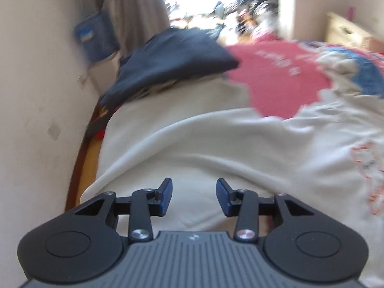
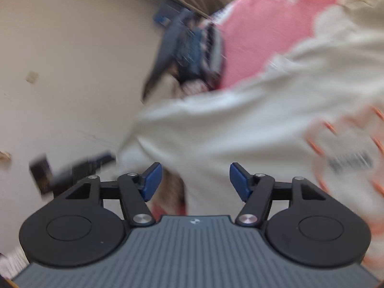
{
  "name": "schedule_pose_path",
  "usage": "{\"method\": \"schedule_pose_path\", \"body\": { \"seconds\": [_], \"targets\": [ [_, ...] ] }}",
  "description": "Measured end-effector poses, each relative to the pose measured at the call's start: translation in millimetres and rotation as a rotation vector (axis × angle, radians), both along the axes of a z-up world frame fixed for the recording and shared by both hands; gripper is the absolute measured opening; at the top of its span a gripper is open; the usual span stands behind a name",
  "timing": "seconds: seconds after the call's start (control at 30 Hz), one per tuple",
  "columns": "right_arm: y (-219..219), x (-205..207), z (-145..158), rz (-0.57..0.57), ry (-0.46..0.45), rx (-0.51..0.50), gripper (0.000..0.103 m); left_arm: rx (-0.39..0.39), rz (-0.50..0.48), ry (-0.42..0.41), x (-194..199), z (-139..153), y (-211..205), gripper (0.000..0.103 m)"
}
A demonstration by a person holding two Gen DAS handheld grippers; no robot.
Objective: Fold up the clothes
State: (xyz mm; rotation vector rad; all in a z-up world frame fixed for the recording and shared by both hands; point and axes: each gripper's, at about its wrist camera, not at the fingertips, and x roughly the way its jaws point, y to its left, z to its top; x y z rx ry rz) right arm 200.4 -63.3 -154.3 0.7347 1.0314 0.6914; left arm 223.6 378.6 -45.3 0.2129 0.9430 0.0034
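Observation:
A cream white shirt (image 1: pixel 216 144) with an orange print lies spread over the bed, one edge folded over. My left gripper (image 1: pixel 194 195) is open and empty, just above the shirt's near part. The right wrist view is blurred by motion. It shows the same shirt (image 2: pixel 240 132) with its orange print at the right. My right gripper (image 2: pixel 195 180) is open and empty above the shirt's left edge. A folded dark navy garment (image 1: pixel 168 60) lies on the bed's far left corner.
A red, blue and white bedcover (image 1: pixel 283 76) lies beyond the shirt. A cream wall (image 1: pixel 36 96) runs along the left, with the bed's wooden edge (image 1: pixel 79 163) beside it. A curtain (image 1: pixel 134 7) and a bright window are at the back.

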Motion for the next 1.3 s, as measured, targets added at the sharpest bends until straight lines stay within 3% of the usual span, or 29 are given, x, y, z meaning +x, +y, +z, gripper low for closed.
{"method": "schedule_pose_path", "body": {
  "seconds": [0.03,0.17,0.3,0.4,0.47,0.57,0.7,0.87,0.97,1.07,1.17,1.3],
  "targets": [
    [-12.4,-17.6,-6.0,-0.007,0.021,-0.01,0.059,0.003,0.029,0.016,8.1,-6.2,2.8,0.042],
    [-51.1,-65.9,-26.2,-0.093,0.109,0.022,0.059,-0.108,0.264,0.022,35.6,-15.1,55.8,0.04],
    [-75.2,-97.4,-42.8,-0.188,0.127,0.049,0.059,-0.087,0.485,-0.044,45.9,-9.9,98.9,0.038],
    [-75.2,-106.1,-42.4,-0.199,0.103,0.023,0.059,-0.018,0.606,-0.097,29.4,2.9,127.0,0.038],
    [-71.0,-108.1,-40.5,-0.192,0.084,0.002,0.059,-0.034,0.682,-0.116,4.5,9.8,147.9,0.04],
    [-62.0,-111.3,-32.7,-0.156,0.031,-0.016,0.059,-0.176,0.788,-0.14,-52.3,17.5,183.9,0.043],
    [-31.4,-114.4,-16.9,-0.074,-0.051,-0.008,0.059,-0.509,0.857,-0.152,-133.7,5.5,214.8,0.046],
    [51.7,-114.1,15.0,0.135,-0.237,-0.133,0.059,-0.902,0.901,-0.154,-191.8,-36.3,229.6,0.053],
    [86.3,-118.7,29.5,0.197,-0.265,-0.127,0.059,-1.126,0.959,-0.195,-201.4,-72.2,232.6,0.058],
    [103.4,-128.7,37.5,0.212,-0.251,-0.121,0.06,-1.294,1.023,-0.211,-202.2,-103.6,233.6,0.06],
    [108.6,-141.0,35.8,0.208,-0.216,-0.129,0.06,-1.405,1.027,-0.2,-193.3,-123.6,226.3,0.06],
    [113.4,-150.4,26.2,0.194,-0.169,-0.145,0.06,-1.444,0.998,-0.221,-180.6,-127.4,217.5,0.06]
  ]
}}
